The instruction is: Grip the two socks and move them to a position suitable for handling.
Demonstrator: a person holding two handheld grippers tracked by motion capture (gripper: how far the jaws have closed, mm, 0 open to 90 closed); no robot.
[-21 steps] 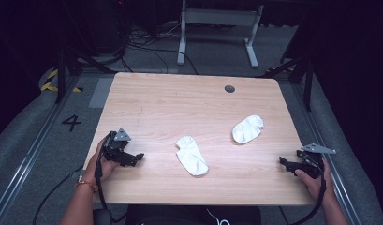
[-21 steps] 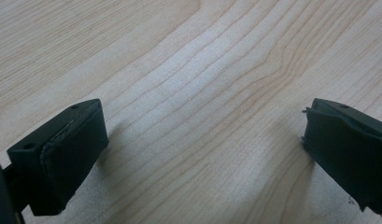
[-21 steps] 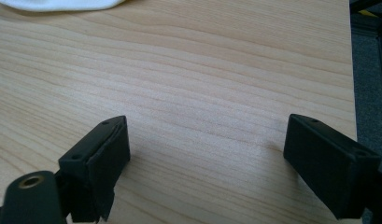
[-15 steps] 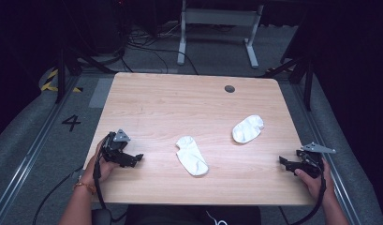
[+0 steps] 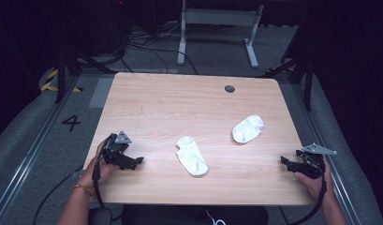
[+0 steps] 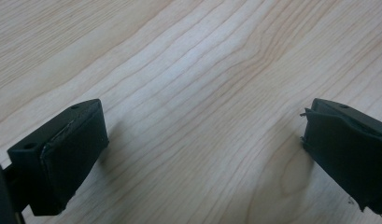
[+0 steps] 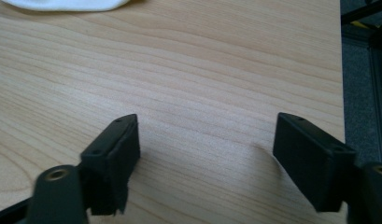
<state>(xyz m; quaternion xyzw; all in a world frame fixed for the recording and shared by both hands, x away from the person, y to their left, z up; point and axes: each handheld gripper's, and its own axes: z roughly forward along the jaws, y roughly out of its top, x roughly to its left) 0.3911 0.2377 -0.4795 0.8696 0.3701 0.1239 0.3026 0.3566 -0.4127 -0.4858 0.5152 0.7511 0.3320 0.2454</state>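
Two white socks lie on the wooden table [image 5: 180,108]: one sock [image 5: 191,156] near the front middle, the other sock [image 5: 247,129] farther right. My left gripper [image 5: 135,162] rests near the front left edge, pointing right toward the nearer sock, well apart from it. Its jaws stand open over bare wood in the left gripper view [image 6: 202,121]. My right gripper [image 5: 286,162] sits at the front right corner, pointing left. It is open too [image 7: 207,126], with nothing between its jaws; a white sock's edge [image 7: 62,3] shows at the top left of the right gripper view.
A dark round grommet [image 5: 230,88] sits in the table's far right part. Beyond the table stands a grey metal frame [image 5: 217,18] among cables on the floor. A floor rail and a painted "4" [image 5: 71,123] lie to the left.
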